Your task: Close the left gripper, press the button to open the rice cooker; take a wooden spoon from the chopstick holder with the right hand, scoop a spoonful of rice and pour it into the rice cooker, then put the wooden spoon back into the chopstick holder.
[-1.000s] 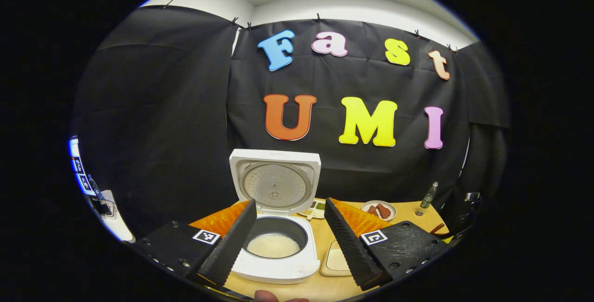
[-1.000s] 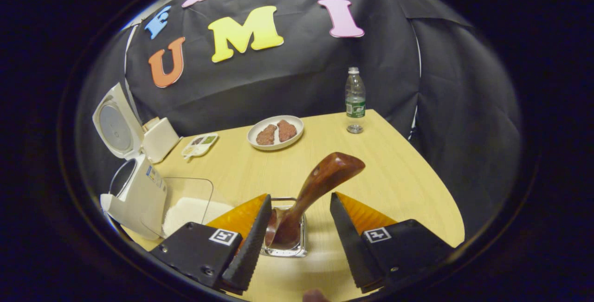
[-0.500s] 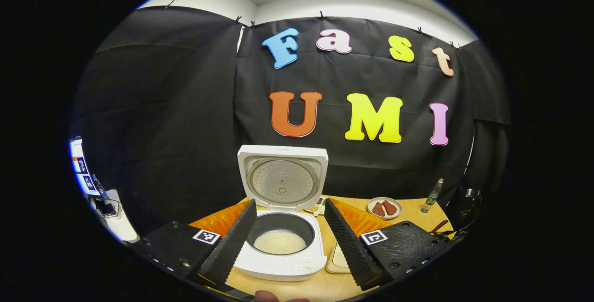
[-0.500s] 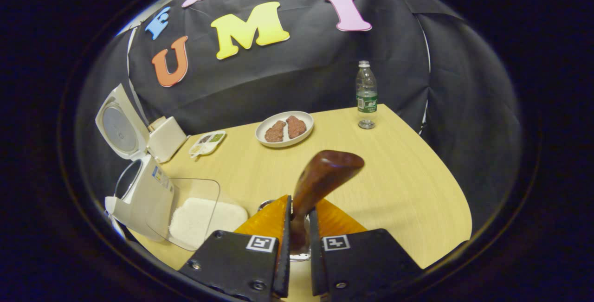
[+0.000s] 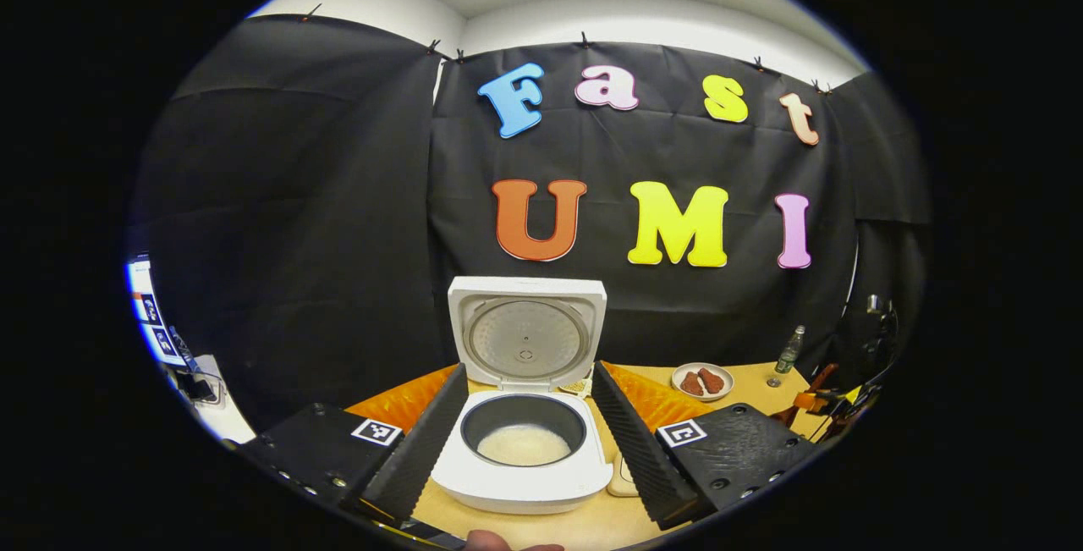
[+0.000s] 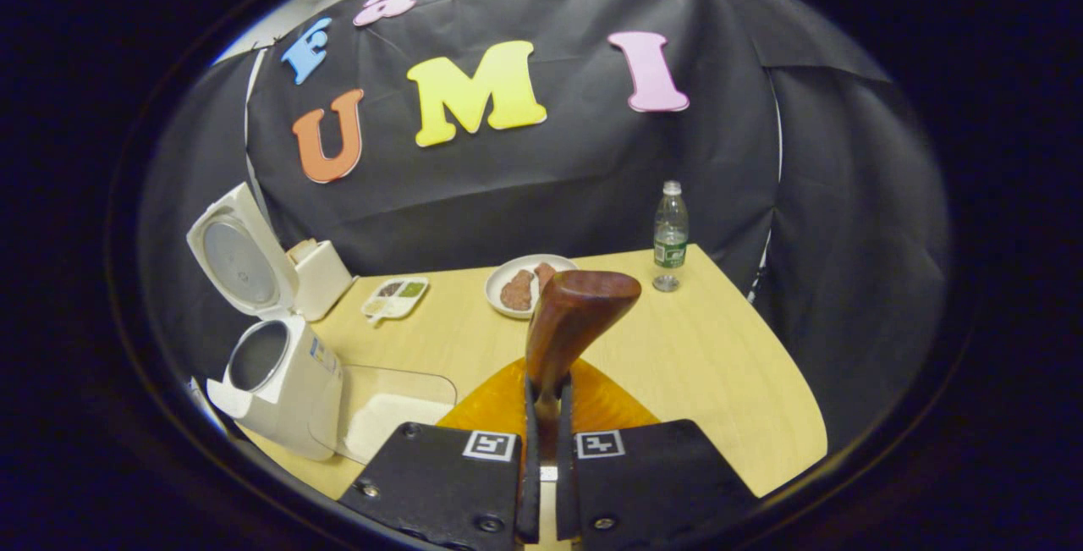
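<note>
Now right tongs (image 6: 541, 416) clamp wooden spoon (image 6: 571, 318) handle; bowl upward

Dim booth, even overhead light, soft shadows, sharp centres, strong fisheye bending toward edges.

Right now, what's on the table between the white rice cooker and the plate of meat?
In the right gripper view, a small divided tray lies between the open white rice cooker and the white plate of meat.
</note>
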